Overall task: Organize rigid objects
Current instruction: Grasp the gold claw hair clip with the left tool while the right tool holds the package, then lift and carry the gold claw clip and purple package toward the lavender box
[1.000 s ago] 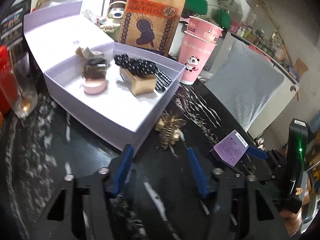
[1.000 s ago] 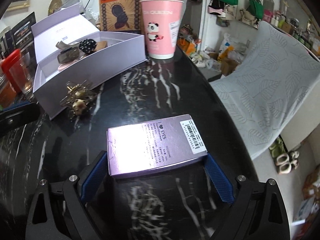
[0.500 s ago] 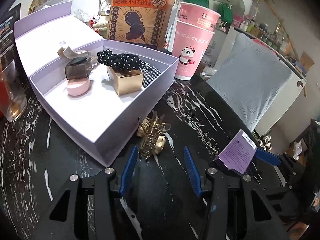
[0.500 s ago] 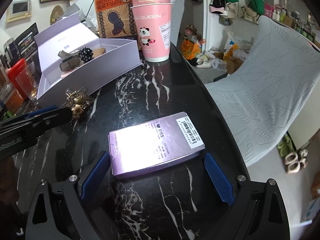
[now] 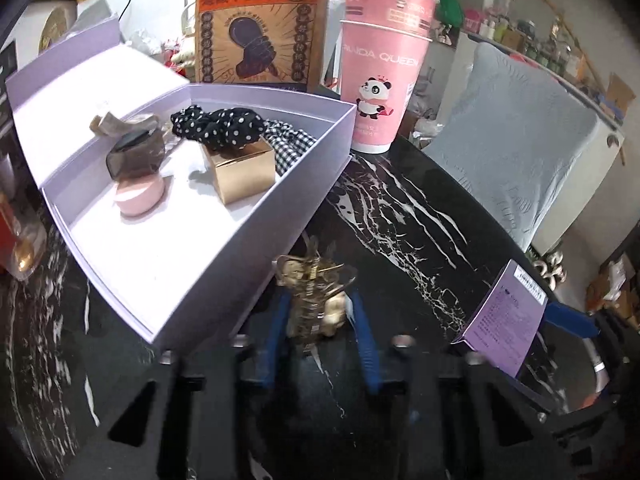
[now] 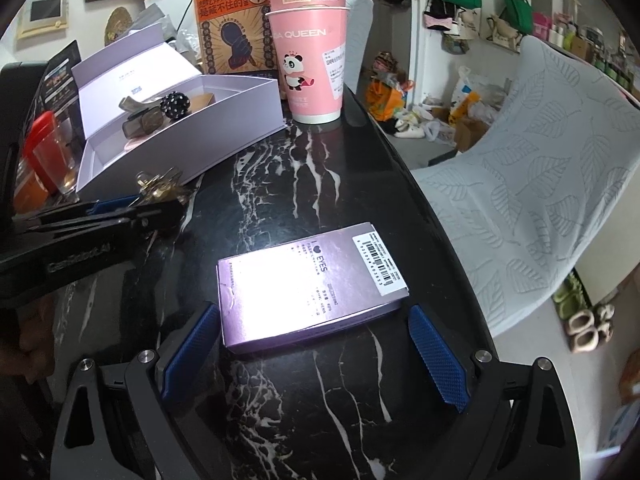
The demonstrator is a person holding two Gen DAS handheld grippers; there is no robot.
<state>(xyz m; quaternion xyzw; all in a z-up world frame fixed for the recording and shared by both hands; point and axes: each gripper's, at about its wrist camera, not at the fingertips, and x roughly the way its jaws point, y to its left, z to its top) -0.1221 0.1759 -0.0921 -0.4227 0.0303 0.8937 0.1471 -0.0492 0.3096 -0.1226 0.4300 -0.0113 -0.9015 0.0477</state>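
Partly hidden, gold hair claw (image 5: pixel 314 300) between left gripper (image 5: pixel 320 312) jaws, blurred

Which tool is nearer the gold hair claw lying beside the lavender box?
Left. The left tool has closed around the gold hair claw, pads against it. The right tool is off to the side, straddling the purple carton.

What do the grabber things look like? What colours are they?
Each hand-held gripper is black with two blue fingers. On the right hand-held gripper the blue pads are bumpy, like tiny dots, and silver screws sit on its black frame. The left hand-held gripper has the same narrow blue fingers. Pale lettering runs along its black side, too blurred to read.
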